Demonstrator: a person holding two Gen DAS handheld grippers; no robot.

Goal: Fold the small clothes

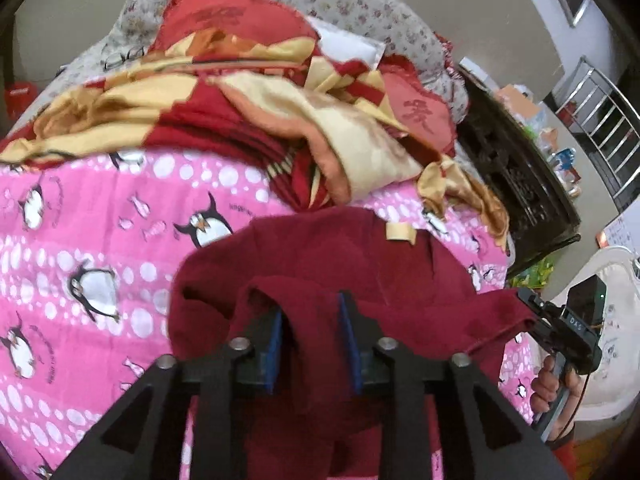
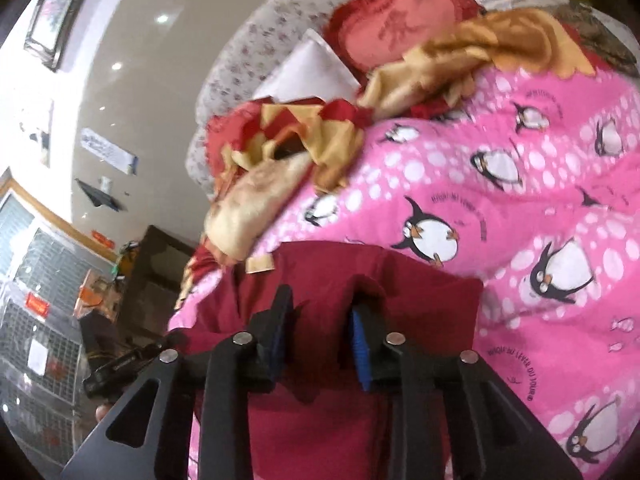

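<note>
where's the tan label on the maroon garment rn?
Both wrist views show the tan label at the far edge of the maroon garment, just before the red-and-gold blanket, beyond both grippers.

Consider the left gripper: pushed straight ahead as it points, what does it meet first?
The left gripper already has the dark red garment between its fingers; beyond that, probably the pink penguin sheet.

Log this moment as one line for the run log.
left claw: shut on maroon garment | right claw: shut on maroon garment | surface: pink penguin blanket
</note>
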